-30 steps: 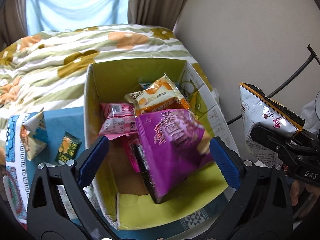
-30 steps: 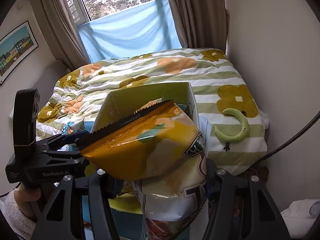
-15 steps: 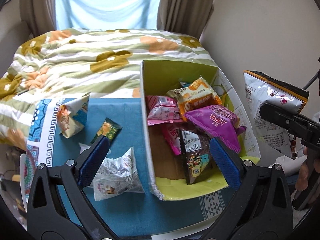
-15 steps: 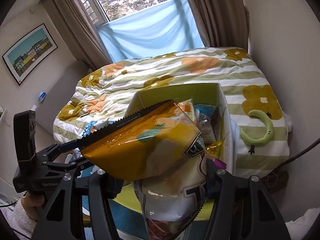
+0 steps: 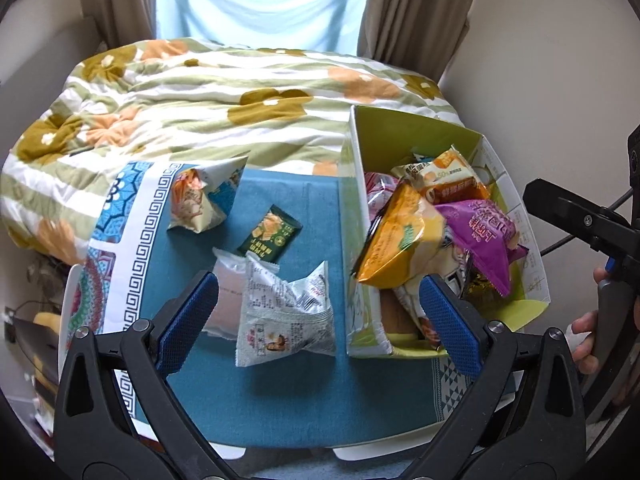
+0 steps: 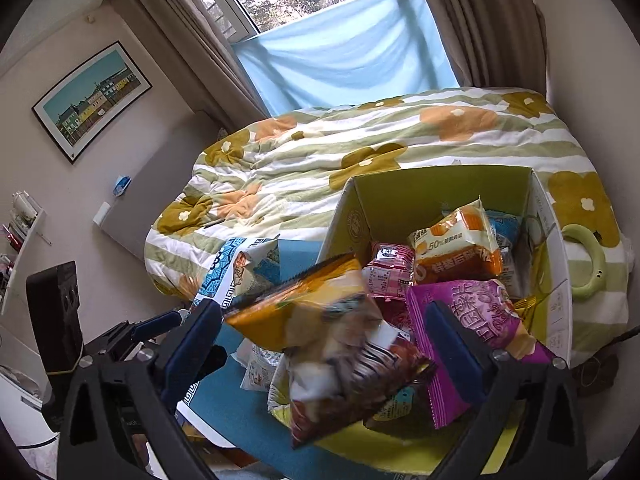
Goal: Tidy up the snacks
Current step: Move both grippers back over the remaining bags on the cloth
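The right gripper [image 6: 326, 344] is opening its fingers wide. A yellow chip bag [image 6: 320, 336] sits between them, blurry, and the pads are not squeezing it. From the left camera the same bag [image 5: 396, 248] leans over the near left wall of the green box [image 5: 408, 128], with its bottom end down inside.

The box is on the right side of the blue cloth [image 5: 280, 392]. Inside it are a purple bag [image 5: 480, 240], an orange and white bag [image 5: 444, 176] farther back, and a pink bag [image 6: 388, 268] beside them.

The left gripper [image 5: 320, 320] has its fingers open with nothing pressed in them. It hangs over a white snack bag [image 5: 288, 320] on the cloth. A small dark green packet [image 5: 270, 234] lies just past that bag. A puffy three-cornered bag [image 5: 200, 200] sits farther off to the left. A flowery blanket [image 5: 200, 92] covers the bed at the far side.
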Motion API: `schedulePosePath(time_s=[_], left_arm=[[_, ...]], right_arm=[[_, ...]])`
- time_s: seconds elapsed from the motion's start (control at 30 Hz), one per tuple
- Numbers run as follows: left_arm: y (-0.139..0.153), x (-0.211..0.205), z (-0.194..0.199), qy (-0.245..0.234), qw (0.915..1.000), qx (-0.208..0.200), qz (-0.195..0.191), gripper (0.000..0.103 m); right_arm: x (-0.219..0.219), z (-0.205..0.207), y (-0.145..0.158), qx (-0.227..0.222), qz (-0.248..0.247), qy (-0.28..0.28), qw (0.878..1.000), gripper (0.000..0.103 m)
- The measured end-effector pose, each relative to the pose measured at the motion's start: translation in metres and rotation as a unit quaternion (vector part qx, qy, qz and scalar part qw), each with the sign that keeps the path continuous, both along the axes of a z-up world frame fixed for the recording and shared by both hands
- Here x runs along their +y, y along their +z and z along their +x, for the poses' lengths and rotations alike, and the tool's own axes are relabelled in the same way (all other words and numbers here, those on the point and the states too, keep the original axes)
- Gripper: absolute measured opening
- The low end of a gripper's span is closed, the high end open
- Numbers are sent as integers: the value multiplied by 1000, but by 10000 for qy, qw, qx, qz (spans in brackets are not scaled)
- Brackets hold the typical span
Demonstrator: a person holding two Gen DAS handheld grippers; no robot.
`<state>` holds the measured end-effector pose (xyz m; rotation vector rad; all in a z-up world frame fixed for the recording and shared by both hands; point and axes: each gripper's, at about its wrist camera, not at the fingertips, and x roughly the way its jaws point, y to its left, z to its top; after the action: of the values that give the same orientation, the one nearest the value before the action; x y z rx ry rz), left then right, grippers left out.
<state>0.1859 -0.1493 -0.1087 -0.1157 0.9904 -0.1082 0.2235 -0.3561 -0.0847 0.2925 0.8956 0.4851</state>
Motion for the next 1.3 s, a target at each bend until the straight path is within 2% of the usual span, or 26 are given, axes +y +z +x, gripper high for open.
schedulePosePath(time_s=[0.27,0.5,0.7,0.87,1.3], left_arm=[[-10,45,-20,426,9990,155,30,100],[-8,91,-27,506,9986,62,-125,100],[3,128,-13,246,9995,-50,-211,100],[6,154,6,-40,9996,-55,-258,100],[-18,196,77,-959,9942,243,-414,100]], right_arm=[[-2,-14,-9,-153,-319,-17,9994,101],[27,-35,4,-451,-712,-43,9964,101],[65,-48,8,-552,-826,-297,9946,101],[103,-62,0,-484,-834,-567,9937,101],[172,-81,-25,-282,-1064,-1740,9786,101]])
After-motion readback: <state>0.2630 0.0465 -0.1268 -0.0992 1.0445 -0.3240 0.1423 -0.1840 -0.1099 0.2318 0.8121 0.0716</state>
